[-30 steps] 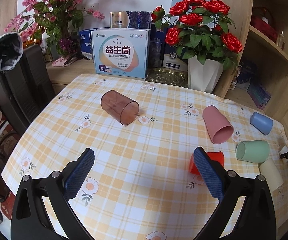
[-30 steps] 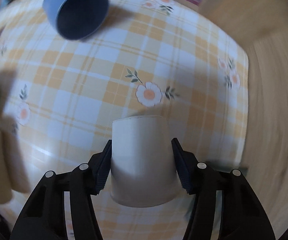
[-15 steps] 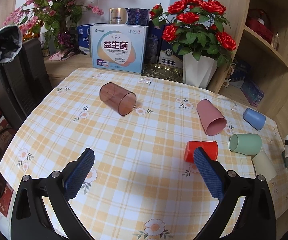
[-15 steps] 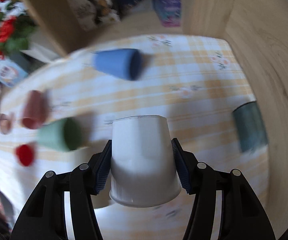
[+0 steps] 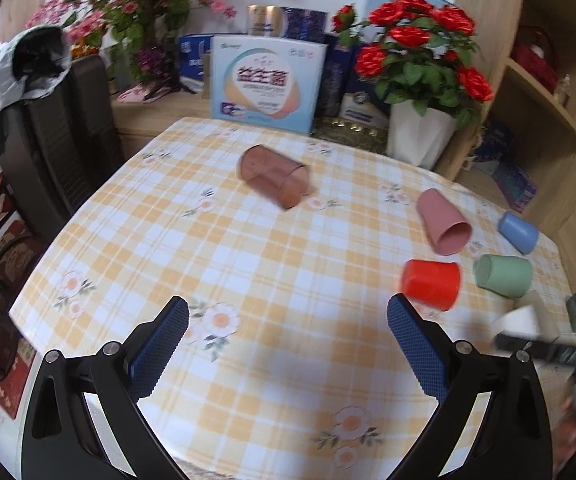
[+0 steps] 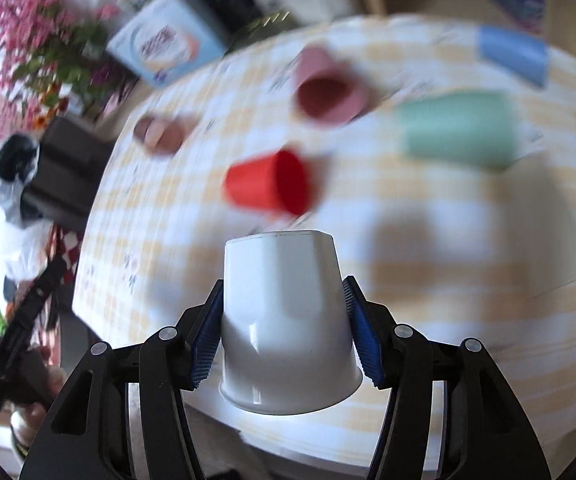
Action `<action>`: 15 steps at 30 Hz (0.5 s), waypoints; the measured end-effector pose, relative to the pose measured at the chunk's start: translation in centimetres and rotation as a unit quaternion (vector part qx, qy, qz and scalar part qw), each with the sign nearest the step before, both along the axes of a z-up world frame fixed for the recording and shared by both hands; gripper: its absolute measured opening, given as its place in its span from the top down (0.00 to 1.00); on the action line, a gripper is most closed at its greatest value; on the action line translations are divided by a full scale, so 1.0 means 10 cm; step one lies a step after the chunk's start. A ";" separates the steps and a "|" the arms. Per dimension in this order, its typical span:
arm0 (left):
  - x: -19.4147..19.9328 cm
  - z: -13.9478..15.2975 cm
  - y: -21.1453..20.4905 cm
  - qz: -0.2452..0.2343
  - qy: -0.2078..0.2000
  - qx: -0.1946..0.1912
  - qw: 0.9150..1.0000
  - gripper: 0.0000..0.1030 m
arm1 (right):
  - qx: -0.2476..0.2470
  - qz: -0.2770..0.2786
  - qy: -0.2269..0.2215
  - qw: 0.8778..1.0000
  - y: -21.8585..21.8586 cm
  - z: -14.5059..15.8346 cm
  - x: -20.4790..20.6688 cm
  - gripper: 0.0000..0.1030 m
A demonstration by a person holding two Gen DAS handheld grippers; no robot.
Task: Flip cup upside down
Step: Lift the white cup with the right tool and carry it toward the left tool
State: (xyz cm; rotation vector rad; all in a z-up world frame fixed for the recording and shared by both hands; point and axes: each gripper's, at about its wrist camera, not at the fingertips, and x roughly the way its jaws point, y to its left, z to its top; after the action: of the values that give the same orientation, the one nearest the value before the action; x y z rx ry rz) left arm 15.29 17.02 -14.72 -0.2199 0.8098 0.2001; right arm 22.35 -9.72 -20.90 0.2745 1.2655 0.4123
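Observation:
My right gripper is shut on a white cup, held above the yellow checked table with its closed base pointing forward and its rim toward the camera. The same cup shows blurred at the right edge of the left wrist view. My left gripper is open and empty above the near part of the table. On the table lie a red cup, a green cup, a pink cup, a blue cup and a brown translucent cup, all on their sides.
A white pot of red roses, a light blue box and pink flowers stand behind the table. A black chair stands at the left. Wooden shelves are at the right.
My right gripper has swung round with the white cup, so its view now looks across the table at the other cups. My left gripper has drawn back and risen a little.

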 end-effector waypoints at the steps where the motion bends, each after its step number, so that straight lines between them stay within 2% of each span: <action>1: -0.02 -0.01 0.04 0.005 0.004 0.000 1.000 0.06 | 0.000 0.001 0.010 1.000 0.13 -0.09 -0.01 0.46; 8: -0.13 -0.09 0.30 0.036 0.022 -0.003 0.999 0.06 | 0.002 0.005 0.024 1.000 0.62 -0.33 -0.12 0.46; 15: -0.11 -0.14 0.32 0.044 0.036 0.007 0.998 0.06 | 0.013 -0.017 0.055 0.998 0.66 -0.51 -0.13 0.46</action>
State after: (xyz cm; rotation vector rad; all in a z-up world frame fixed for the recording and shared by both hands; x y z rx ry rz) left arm 14.17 20.20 -16.12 -0.2366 0.8710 0.2973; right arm 21.06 -3.09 -26.03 0.3438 1.3624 0.3897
